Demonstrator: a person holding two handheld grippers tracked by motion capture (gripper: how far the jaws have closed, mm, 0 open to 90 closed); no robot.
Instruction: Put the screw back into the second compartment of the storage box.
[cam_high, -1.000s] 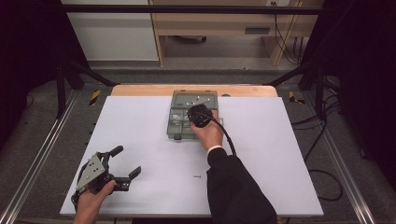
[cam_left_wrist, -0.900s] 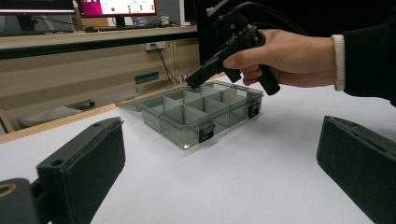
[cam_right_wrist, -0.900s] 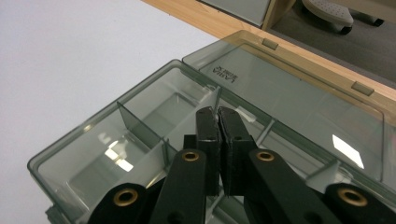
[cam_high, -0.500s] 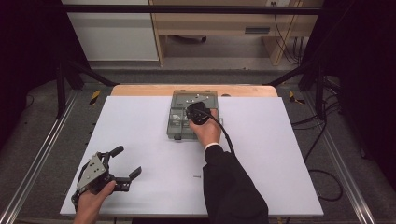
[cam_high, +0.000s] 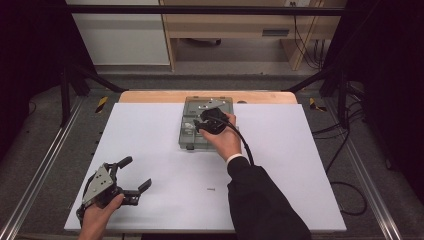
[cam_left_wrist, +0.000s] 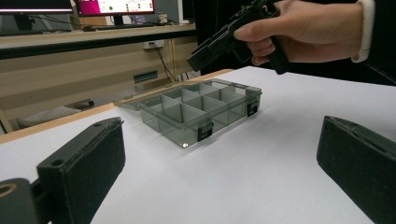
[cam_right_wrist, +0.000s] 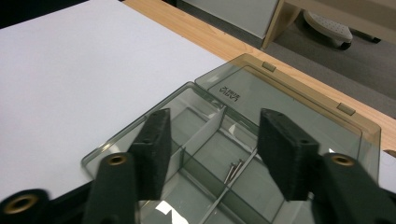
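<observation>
A white table (cam_high: 125, 135) with a wooden far edge (cam_high: 150, 96) stands on grey floor. One small screw (cam_high: 212, 189) lies loose on it. Monitors (cam_left_wrist: 114, 7) sit on a desk behind.

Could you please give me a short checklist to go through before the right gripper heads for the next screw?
1. Right gripper jaws open, nothing between them: ok.
2. Screws lying in a compartment of the organizer box: ok.
3. Lid folded fully back: ok.
4. Loose screw on the white table, free to approach: ok.
5. Left gripper open, apart from the box: ok.
6. Screw count inside: cannot tell.
</observation>
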